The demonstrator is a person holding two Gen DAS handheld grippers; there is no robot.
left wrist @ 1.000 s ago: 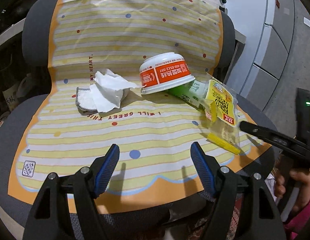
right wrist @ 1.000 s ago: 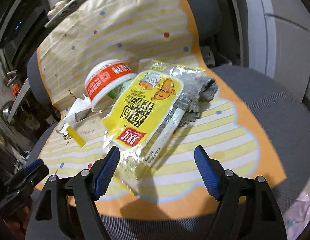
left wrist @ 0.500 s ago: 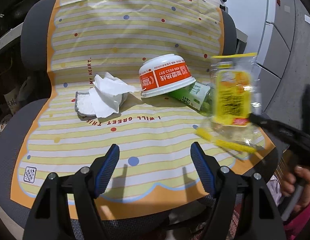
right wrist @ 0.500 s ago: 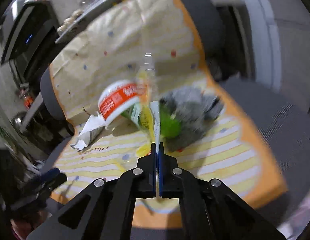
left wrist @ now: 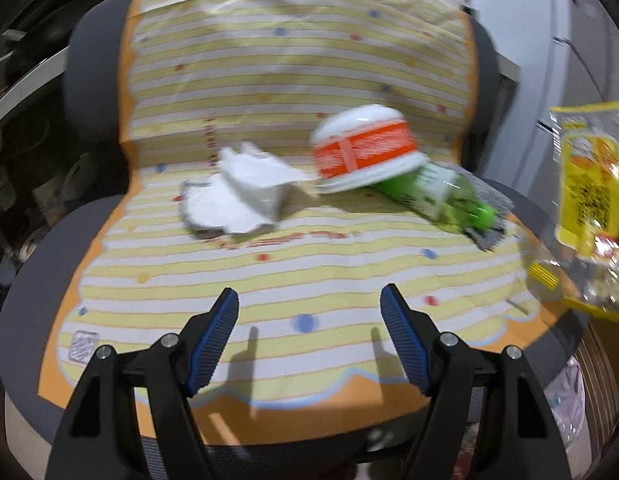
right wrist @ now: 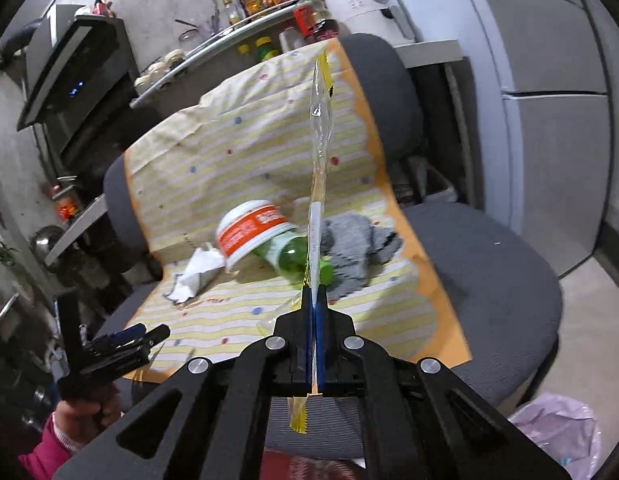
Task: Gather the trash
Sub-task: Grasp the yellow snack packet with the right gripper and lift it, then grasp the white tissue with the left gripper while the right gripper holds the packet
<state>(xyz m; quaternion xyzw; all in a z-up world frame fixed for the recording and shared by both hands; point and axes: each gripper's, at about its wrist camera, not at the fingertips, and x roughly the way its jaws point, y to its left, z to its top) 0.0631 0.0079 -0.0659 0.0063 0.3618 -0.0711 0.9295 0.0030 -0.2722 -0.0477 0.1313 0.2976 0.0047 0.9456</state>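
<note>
The striped mat [left wrist: 269,120] on the chair [right wrist: 489,264] was left with cup [left wrist: 363,152], green bottle [left wrist: 441,196] and tissue [left wrist: 245,196]. The yellow wrapper [left wrist: 589,184], flat at 4 o'clock a second earlier, was lifted clear at 3 o'clock, clenched in the right gripper [right wrist: 314,312]. One item was collected; the left gripper [left wrist: 309,336] was kept spread, empty.

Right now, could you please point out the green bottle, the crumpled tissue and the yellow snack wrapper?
green bottle [left wrist: 437,196]: left wrist view, on its labelled body.
crumpled tissue [left wrist: 249,184]: left wrist view, on its white folds.
yellow snack wrapper [left wrist: 589,176]: left wrist view, on its printed face.
</note>
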